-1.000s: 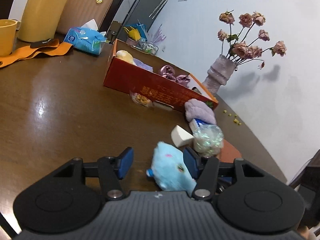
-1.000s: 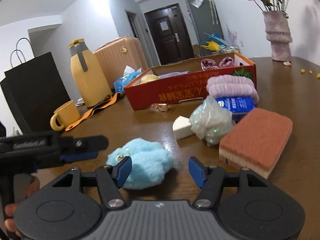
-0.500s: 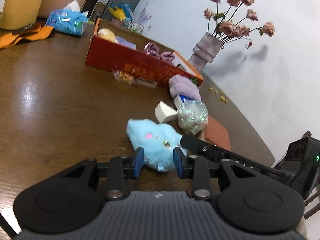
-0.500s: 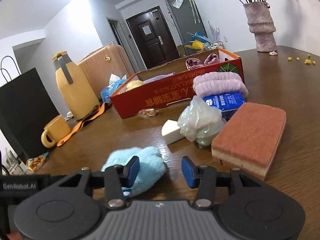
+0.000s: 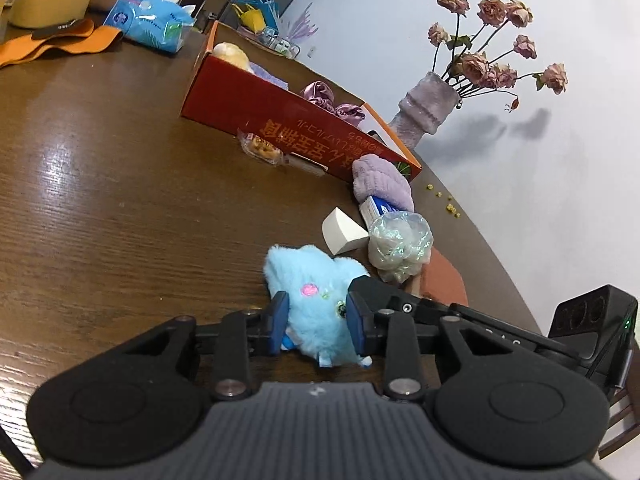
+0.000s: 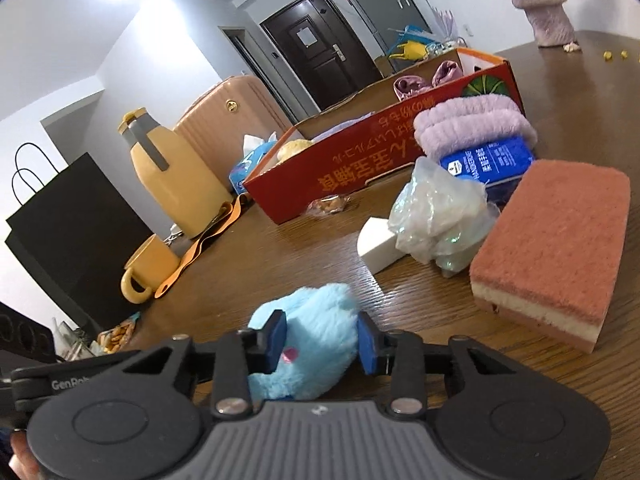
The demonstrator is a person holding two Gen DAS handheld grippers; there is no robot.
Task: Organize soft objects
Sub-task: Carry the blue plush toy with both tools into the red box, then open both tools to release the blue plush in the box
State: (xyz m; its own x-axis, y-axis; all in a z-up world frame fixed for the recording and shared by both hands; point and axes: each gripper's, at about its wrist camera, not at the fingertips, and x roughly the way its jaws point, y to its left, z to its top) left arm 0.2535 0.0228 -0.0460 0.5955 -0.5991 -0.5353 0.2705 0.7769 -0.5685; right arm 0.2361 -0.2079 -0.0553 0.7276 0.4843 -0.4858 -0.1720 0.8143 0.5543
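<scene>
A fluffy light-blue plush toy [image 5: 316,280] lies on the brown wooden table [image 5: 100,208]; it also shows in the right wrist view [image 6: 320,324]. My left gripper [image 5: 317,322] is shut on it from one side. My right gripper [image 6: 322,340] is shut on it from the other side. Beyond it lie a white sponge wedge [image 5: 342,232], an iridescent plastic ball [image 5: 400,246], a pink sponge block [image 6: 556,240], a lilac folded cloth [image 6: 472,124] and a blue packet [image 6: 488,160]. A red cardboard box [image 5: 280,128] holds several soft items.
A vase of dried roses [image 5: 428,108] stands at the far table edge. A yellow jug [image 6: 176,172], yellow mug [image 6: 148,268], orange strap [image 5: 56,40], tissue pack [image 5: 148,22] and black bag [image 6: 68,224] are on the left. A snack wrapper [image 5: 260,148] lies by the box.
Both grippers have closed in on the blue plush toy from opposite sides; their jaws went from wide open to clamped on it.
</scene>
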